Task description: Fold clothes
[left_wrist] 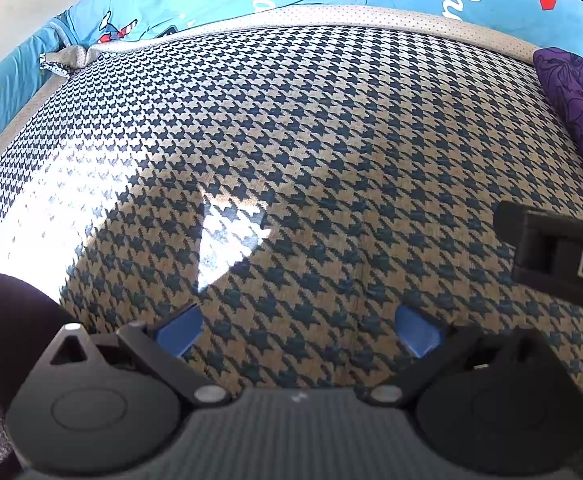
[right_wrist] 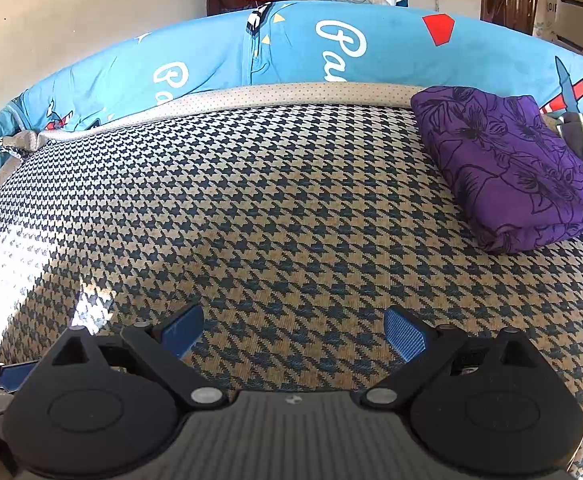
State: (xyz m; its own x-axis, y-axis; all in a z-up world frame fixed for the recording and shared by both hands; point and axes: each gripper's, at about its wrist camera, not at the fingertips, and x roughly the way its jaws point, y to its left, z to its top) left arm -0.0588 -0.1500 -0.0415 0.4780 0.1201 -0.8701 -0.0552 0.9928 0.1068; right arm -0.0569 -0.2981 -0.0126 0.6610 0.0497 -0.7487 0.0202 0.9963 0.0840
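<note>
Both the left tongs (left_wrist: 297, 330) and right tongs (right_wrist: 294, 332) gape wide and empty above the houndstooth cloth (right_wrist: 275, 208), a folded purple floral garment (right_wrist: 519, 172) lying far right.

Two wrist cameras, both low over the bed, facing its far edge

Each looks forward between its own spread blue fingers, close above the checked cover (left_wrist: 291, 152); the right view sits a little further back and sees more of the room; both share the cover, the blue bolster (right_wrist: 219, 60) along the far edge, and the purple folded cloth (right_wrist: 519, 168) at the far right corner.
</note>
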